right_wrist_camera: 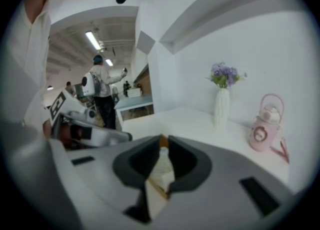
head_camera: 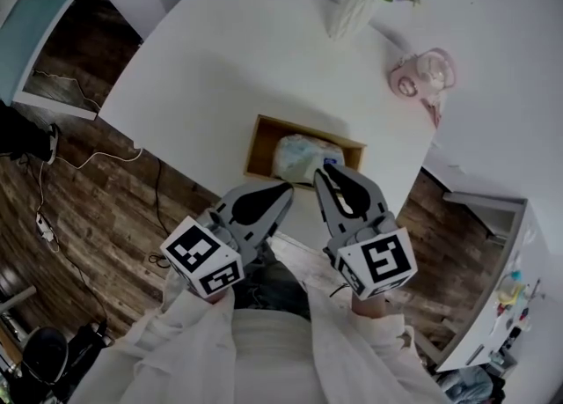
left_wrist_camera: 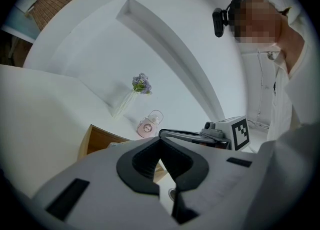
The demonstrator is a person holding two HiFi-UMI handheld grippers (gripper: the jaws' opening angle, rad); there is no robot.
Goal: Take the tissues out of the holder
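One pack of tissues point(head_camera: 303, 154) lies inside the wooden holder point(head_camera: 261, 143), an open box near the front edge of the white table point(head_camera: 211, 59). The right gripper point(head_camera: 328, 171) hangs at the pack's right edge, jaws a narrow slit apart (the pack shows through that slit in the right gripper view). The left gripper point(head_camera: 287, 189) sits just beside the holder's near side, jaws together on nothing. Farther back stand a white vase of purple flowers point(head_camera: 354, 8) and a pink bottle point(head_camera: 422, 75).

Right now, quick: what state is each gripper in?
Left gripper: closed, holding nothing.
Right gripper: jaws slightly apart, gripping nothing; the tissue pack lies beyond them.
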